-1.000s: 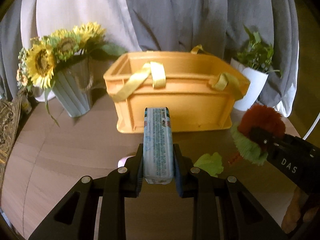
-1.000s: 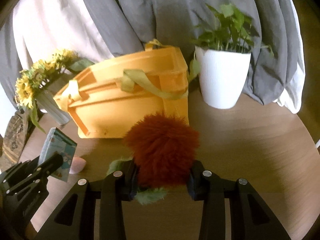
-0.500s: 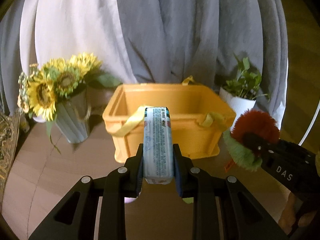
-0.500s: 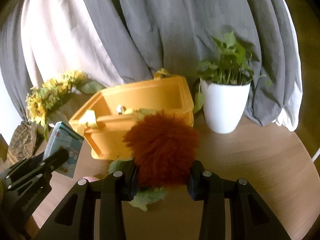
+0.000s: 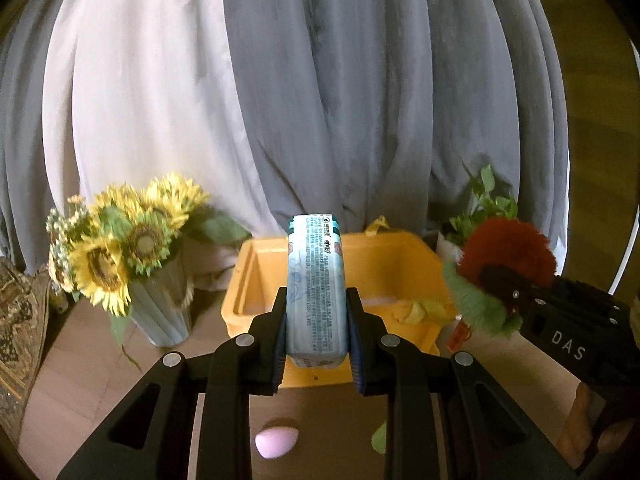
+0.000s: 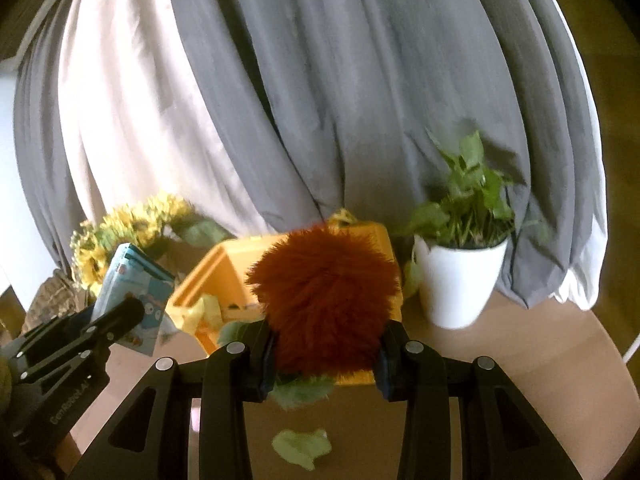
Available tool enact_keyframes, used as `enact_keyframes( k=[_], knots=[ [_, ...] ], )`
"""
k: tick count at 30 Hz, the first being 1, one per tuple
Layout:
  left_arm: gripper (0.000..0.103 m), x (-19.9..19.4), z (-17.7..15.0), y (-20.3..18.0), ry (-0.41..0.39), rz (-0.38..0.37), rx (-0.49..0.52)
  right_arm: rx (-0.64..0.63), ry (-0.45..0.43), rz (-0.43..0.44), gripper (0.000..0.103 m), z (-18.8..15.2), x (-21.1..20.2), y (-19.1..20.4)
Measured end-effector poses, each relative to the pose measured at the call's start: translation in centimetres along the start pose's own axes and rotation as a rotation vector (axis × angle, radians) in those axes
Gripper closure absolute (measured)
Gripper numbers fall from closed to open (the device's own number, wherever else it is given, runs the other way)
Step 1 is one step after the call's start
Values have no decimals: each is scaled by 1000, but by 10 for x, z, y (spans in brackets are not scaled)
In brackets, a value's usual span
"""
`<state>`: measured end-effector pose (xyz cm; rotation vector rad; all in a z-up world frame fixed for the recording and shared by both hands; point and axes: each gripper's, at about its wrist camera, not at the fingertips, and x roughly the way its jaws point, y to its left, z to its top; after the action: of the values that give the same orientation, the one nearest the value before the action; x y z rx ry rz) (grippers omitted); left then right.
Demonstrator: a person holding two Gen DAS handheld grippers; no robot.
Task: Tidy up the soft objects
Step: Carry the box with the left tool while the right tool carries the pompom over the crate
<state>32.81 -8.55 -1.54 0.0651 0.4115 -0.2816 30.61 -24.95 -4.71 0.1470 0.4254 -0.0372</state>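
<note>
Both grippers have risen since the earlier frames, so the orange plastic crate [image 5: 404, 276] now sits lower in each view and more of the grey and white draped curtain [image 5: 320, 100] fills the background. From this height the crate's inside shows, with yellow ribbon handles draped over its rim. It rests on a round wooden table [image 6: 500, 360].

At the table's left stands a pale ribbed vase of yellow sunflowers [image 5: 120, 256]. At the right stands a white pot with a leafy green plant [image 6: 460, 280].

The left gripper [image 5: 316, 320] pinches a pale blue plastic-wrapped tissue pack [image 5: 316, 284], held upright on its narrow edge between the pads, in front of the crate and raised off the table. The right gripper [image 6: 324, 340] squeezes a fluffy rust-red pompom toy with green felt leaves [image 6: 324, 300], which bulges above the pads; it too hangs in front of the crate, near its right end.

On the table lie a loose green felt leaf [image 6: 302, 448] and a small pink egg-shaped object [image 5: 277, 442].
</note>
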Motion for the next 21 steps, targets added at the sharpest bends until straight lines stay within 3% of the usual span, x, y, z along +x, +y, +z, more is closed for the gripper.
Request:
enact_keyframes(
  k=[21],
  knots=[
    [77, 35, 41, 20, -78, 37, -5, -41, -105, 13, 64, 47, 35, 18]
  ],
)
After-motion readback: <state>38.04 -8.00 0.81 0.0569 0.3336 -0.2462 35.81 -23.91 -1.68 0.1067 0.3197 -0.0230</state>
